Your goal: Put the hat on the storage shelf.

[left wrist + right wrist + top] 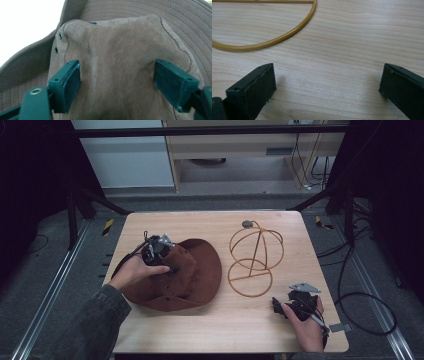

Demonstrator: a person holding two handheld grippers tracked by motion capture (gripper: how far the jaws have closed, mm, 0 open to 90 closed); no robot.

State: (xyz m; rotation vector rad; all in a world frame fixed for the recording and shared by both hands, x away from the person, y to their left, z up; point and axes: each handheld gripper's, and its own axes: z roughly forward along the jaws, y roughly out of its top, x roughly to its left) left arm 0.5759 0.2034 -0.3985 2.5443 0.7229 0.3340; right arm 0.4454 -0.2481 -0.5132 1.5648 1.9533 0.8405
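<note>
Left gripper point(117, 75) pinching brown suede hat point(192, 270) crown; right gripper point(327, 85) idle, wide. Next: lift onto wire hat stand point(255, 257).

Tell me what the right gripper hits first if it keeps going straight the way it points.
Probably the bare table just ahead of the right gripper, since it tilts down; skimming level, the wire stand's base ring comes next.

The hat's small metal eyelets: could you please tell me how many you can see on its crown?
2, in the left gripper view: one eyelet sits just above the other on the upper-left side of the hat crown. More may be hidden on the far side.
</note>
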